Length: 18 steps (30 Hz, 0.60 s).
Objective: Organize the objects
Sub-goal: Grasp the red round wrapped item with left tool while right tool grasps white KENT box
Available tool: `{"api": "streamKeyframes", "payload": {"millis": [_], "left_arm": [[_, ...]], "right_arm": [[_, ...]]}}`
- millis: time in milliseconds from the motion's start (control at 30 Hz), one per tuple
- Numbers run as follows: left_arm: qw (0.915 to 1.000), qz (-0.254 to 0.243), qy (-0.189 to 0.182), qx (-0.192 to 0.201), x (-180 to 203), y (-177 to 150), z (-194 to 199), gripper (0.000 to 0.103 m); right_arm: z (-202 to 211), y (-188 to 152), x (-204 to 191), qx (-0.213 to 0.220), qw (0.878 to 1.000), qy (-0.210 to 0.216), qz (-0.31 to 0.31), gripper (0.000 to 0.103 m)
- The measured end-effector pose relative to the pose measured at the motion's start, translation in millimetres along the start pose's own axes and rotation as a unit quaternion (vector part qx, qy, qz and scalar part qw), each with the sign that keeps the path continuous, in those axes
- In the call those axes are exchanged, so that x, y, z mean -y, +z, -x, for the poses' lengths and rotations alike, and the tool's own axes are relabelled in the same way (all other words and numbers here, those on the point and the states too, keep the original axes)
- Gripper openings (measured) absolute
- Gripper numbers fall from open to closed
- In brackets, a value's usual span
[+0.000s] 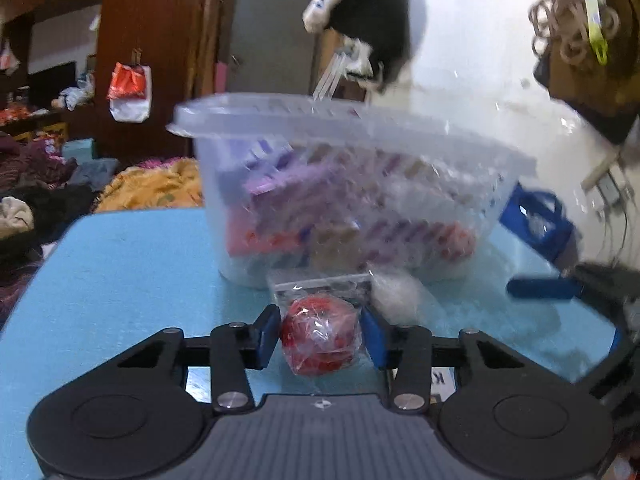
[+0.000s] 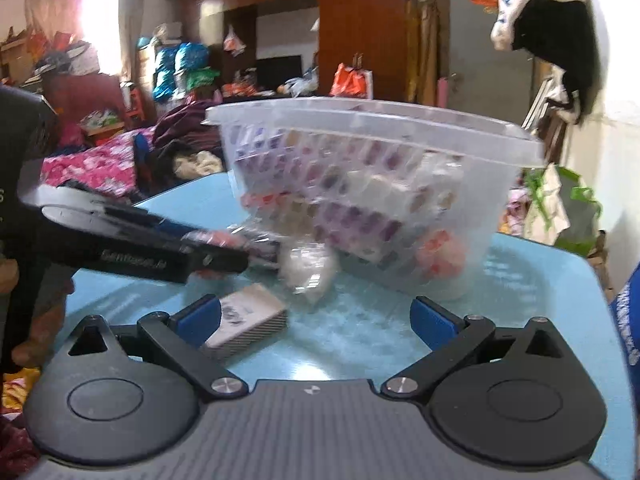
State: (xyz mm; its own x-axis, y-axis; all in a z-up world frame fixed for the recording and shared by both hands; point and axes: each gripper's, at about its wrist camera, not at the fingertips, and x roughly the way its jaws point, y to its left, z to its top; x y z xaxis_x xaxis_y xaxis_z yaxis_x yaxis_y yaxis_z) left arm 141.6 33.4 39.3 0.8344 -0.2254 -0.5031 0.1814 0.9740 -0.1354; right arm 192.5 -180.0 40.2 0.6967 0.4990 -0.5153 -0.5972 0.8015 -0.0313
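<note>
Red and shiny, the wrapped ball (image 1: 318,336) sits right between the two blue pads of the left gripper (image 1: 320,336). Both pads press on its clear wrapper, one on each side, so the left gripper is grasping the ball. The ball rests low on the blue table (image 1: 132,264), in the middle part, just in front of the clear basket (image 1: 352,184). A small clear box (image 1: 320,284) lies behind the ball, touching the basket's front wall, and a white puffy packet (image 1: 396,292) lies beside that box.

The left gripper points forward and tips down toward the table top.

The right gripper (image 2: 316,320) has its jaws spread wide, with nothing squeezed in them. A small white and grey box (image 2: 248,320) lies flat on the table just beside its left pad; whether it touches the pad I cannot tell. The right gripper also tips down toward the table, facing the basket. The basket stands toward the far edge and is full of small coloured packets, too blurry to name.
</note>
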Motion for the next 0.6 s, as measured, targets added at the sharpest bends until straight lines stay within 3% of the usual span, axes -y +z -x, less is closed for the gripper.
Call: {"api": "streamKeyframes", "payload": {"millis": [167,333,467,533,600], "left_arm": [[0.9999,0.014,-0.001,0.01,-17,3,6,0.048],[0.9996,0.02,-0.008,0.017,-28,3,4,0.048],[0.9996,0.014,-0.012,0.023,-27,2,4,0.049],[0.9993,0.014,-0.018,0.028,-27,1,5,0.049],[0.9988,0.016,-0.026,0.038,-27,0,9,0.049]], "right_arm": [[-22,8,-24,-0.035,0.999,0.014,0.03,0.099],[-35,9,-16,-0.075,0.997,0.034,0.007,0.087],[-33,8,-16,-0.07,0.997,0.036,0.008,0.082],[-29,5,-18,-0.061,0.997,0.039,0.011,0.069],[-26,3,-17,-0.054,0.998,0.038,0.006,0.069]]}}
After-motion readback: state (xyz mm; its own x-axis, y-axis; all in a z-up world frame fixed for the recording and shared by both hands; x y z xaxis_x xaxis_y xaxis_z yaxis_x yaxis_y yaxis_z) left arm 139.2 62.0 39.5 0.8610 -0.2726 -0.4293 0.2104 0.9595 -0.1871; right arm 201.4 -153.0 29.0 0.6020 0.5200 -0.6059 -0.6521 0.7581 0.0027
